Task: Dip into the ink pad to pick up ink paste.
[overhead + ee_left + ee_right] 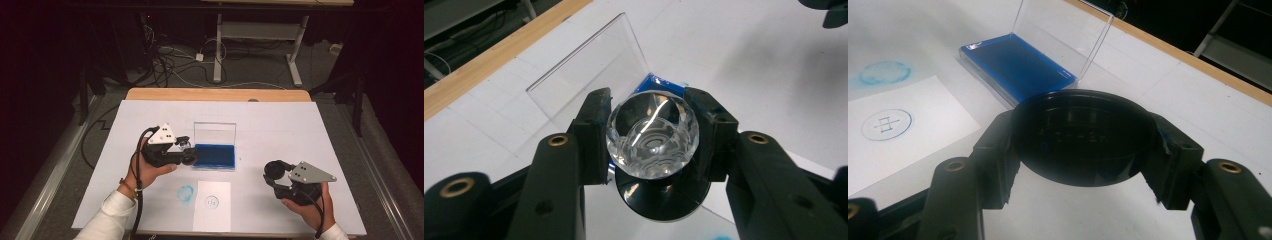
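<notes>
Your left gripper has its jaws clenched on the clear stamp, handle toward the camera; your right gripper grips the black cap squarely between its jaws.

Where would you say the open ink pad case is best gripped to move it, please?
Probably the blue ink pad case by its low base, jaws across the short side walls from above. The clear lid stands upright at the back and looks thin, so come from the front or sides.

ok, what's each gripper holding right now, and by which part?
Left gripper clamps the clear round plastic stamp by the sides of its handle. Right gripper clamps the black round cap across its rim.
</notes>
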A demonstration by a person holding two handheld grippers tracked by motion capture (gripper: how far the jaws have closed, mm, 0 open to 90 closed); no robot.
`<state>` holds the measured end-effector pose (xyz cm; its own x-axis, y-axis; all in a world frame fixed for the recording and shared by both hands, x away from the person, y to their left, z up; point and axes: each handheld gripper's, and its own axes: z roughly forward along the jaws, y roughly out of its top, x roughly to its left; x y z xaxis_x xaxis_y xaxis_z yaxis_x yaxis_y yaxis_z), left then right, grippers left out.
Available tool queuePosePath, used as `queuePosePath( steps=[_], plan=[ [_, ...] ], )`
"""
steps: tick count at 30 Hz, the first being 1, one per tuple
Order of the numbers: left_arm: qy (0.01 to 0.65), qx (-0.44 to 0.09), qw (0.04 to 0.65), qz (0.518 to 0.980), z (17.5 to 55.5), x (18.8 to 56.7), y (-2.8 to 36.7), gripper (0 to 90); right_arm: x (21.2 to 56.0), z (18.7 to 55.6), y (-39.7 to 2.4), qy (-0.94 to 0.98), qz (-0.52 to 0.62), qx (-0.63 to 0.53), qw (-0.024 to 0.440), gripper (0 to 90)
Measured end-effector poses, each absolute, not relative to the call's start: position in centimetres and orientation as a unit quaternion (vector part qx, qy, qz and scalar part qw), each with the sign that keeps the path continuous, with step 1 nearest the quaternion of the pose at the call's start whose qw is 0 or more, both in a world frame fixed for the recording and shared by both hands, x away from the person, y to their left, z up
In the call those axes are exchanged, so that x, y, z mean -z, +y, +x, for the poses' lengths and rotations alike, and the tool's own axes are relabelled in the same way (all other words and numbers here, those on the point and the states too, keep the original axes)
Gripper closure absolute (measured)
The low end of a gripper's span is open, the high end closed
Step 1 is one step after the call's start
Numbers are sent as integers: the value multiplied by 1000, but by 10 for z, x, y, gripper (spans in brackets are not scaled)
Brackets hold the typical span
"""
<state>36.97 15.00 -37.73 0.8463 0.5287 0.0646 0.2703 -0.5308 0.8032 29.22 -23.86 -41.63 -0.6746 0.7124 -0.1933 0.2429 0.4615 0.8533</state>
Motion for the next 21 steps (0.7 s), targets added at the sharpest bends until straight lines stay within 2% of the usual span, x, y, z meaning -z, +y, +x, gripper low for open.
queuePosePath(
  steps=[9,21],
  plan=[
    [242,-131,401,874,402,390,129,551,420,294,-240,811,301,-419,275,387],
    [258,-111,376,883,425,417,108,550,421,294,-240,812,299,-418,276,387]
  ],
)
